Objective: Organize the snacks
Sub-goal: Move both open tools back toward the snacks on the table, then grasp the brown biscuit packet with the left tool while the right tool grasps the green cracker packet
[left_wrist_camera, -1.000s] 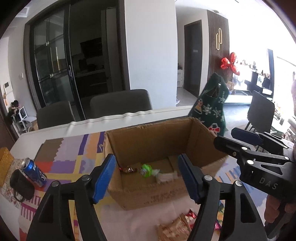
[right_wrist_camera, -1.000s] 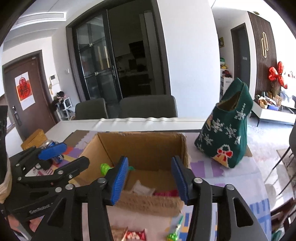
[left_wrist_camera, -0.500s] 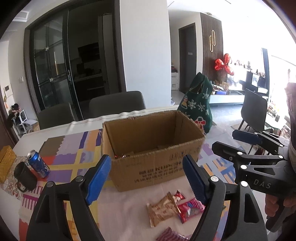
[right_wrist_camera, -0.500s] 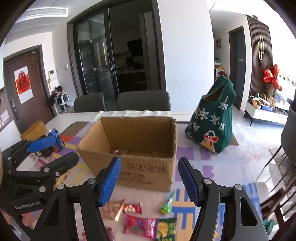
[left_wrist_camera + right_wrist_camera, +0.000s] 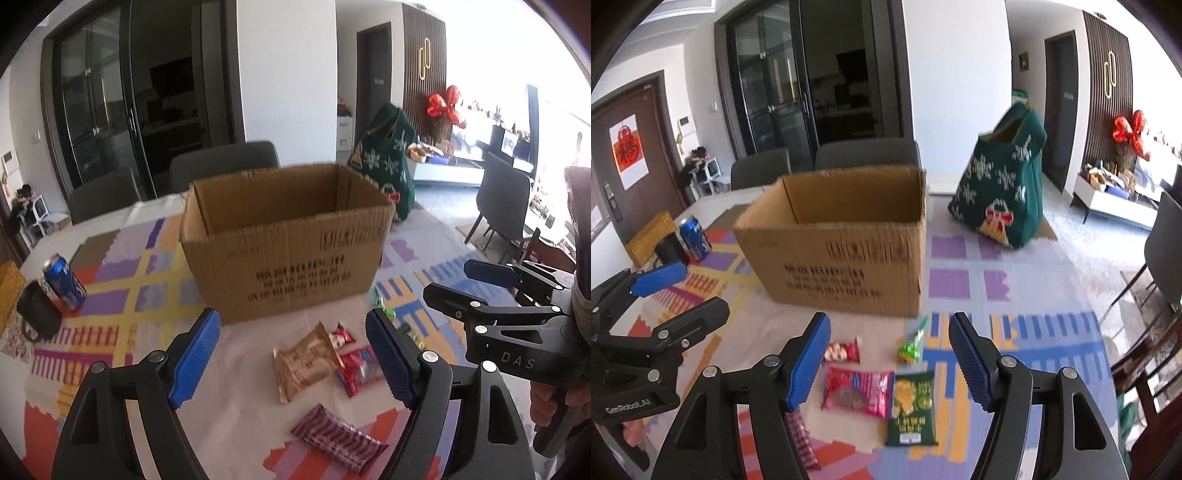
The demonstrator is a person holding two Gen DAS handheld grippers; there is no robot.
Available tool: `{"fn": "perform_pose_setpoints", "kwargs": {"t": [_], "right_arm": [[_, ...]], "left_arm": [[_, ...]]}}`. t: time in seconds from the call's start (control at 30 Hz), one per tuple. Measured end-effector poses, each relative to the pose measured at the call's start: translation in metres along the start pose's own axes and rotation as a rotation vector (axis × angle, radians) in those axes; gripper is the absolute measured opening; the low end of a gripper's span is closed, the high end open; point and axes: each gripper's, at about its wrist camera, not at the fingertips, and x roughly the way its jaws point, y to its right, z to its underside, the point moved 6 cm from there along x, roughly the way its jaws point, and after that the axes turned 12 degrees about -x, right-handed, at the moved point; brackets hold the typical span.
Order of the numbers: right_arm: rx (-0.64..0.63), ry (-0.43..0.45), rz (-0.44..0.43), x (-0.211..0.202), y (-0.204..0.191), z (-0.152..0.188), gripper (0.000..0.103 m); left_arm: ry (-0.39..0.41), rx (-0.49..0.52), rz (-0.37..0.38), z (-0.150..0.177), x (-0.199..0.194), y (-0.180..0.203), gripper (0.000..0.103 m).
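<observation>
Several snack packets are spread on the counter (image 5: 1052, 295) just in front of the cardboard box (image 5: 846, 243): a pink packet (image 5: 857, 392), a green chip bag (image 5: 913, 410) touching its right edge, a small red-and-white packet (image 5: 843, 351), a green lollipop (image 5: 911, 349) and a dark red striped bar (image 5: 338, 439). A tan packet (image 5: 304, 362) is seen in the left wrist view, overlapping a red one. The box interior cannot be seen from this low angle.

The right tongs (image 5: 888, 363) are held wide open above the pink packet and chip bag, with nothing gripped. The left tongs (image 5: 293, 360) are likewise spread wide and empty, framing the tan packet.

Beyond the box, a green knitted bag (image 5: 1004, 188) stands to the right, and a blue can (image 5: 695, 232) beside a dark mug (image 5: 37, 317) sits to the left.

Because the packets lie flat, thin and partly overlapping, two could be pinched together, or a slick wrapper could be slid along the patterned cloth rather than lifted. With both tongs working the same cluster, a collision between them is judged possible if both are lowered at once. A packet carried low could be caught on the box's front wall.
</observation>
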Motion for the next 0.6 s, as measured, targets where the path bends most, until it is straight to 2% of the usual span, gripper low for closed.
{"fn": "perform_pose_setpoints", "kwargs": {"t": [0.33, 0.6], "right_arm": [[0.005, -0.149, -0.017, 0.026, -0.004, 0.045, 0.067], [0.028, -0.262, -0.014, 0.049, -0.004, 0.076, 0.067]], "left_arm": [[-0.130, -0.018, 0.004, 0.043, 0.033, -0.004, 0.081], [-0.215, -0.031, -0.021, 0.069, 0.060, -0.015, 0.081]]}}
